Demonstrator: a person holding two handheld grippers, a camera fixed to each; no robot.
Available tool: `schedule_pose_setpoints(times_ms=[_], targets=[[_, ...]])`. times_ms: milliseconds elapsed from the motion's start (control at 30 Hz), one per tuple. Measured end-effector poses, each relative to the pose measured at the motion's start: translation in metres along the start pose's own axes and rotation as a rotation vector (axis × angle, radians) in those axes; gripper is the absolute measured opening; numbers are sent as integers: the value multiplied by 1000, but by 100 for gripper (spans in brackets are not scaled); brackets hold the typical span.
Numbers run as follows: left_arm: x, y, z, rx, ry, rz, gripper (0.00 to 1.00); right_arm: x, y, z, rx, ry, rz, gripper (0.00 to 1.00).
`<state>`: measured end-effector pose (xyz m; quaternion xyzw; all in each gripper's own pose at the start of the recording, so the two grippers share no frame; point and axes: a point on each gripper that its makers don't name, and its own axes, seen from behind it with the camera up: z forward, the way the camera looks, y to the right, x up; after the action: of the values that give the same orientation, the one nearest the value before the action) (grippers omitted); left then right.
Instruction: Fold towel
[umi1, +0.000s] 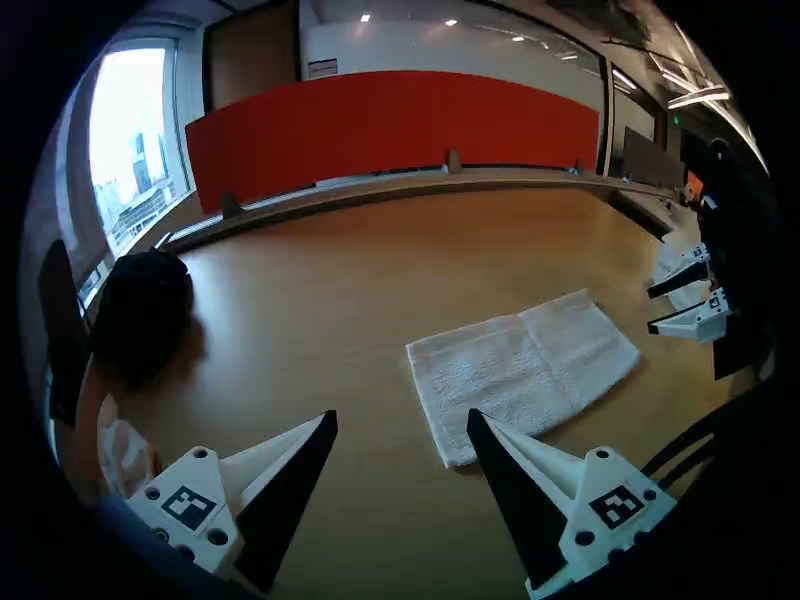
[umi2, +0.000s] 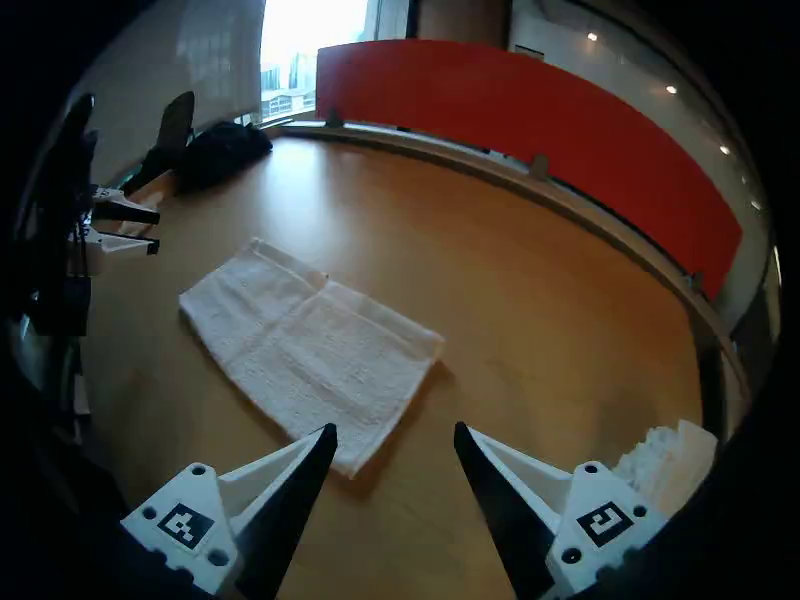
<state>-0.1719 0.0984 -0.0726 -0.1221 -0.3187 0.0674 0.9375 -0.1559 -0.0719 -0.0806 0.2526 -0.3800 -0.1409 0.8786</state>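
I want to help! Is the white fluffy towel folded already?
Folded, it seems: the white terry towel lies flat, a layer's edge crossing its middle.

An open-plan office. A long wooden desk (umi1: 330, 300) runs up to a low red divider screen (umi1: 400, 125) — the kind that separates facing workstations. Behind the screen stands a pale partition wall (umi1: 450, 50), under small recessed ceiling spotlights (umi1: 450, 22) and a strip light (umi1: 697, 97). At one side a tall window (umi1: 130, 150) looks out on city high-rise buildings. A black bag (umi1: 145, 295) sits on the desk near the window.
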Motion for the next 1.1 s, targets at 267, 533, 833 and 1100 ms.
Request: schedule_pose_setpoints(times_ms=[267, 533, 833, 1100], targets=[[-7, -4, -12, 24, 18, -30, 96, -1, -2, 3, 16, -8, -17, 90], [-18, 0, -20, 21, 24, -55, 96, -10, -8, 7, 44, -23, -34, 91], [-33, -1, -27, 34, 26, -86, 97, -23, -14, 12, 75, -54, -52, 86], [-51, -3, -32, 45, 5, -96, 96, -44, -19, 15, 104, -123, -69, 64]])
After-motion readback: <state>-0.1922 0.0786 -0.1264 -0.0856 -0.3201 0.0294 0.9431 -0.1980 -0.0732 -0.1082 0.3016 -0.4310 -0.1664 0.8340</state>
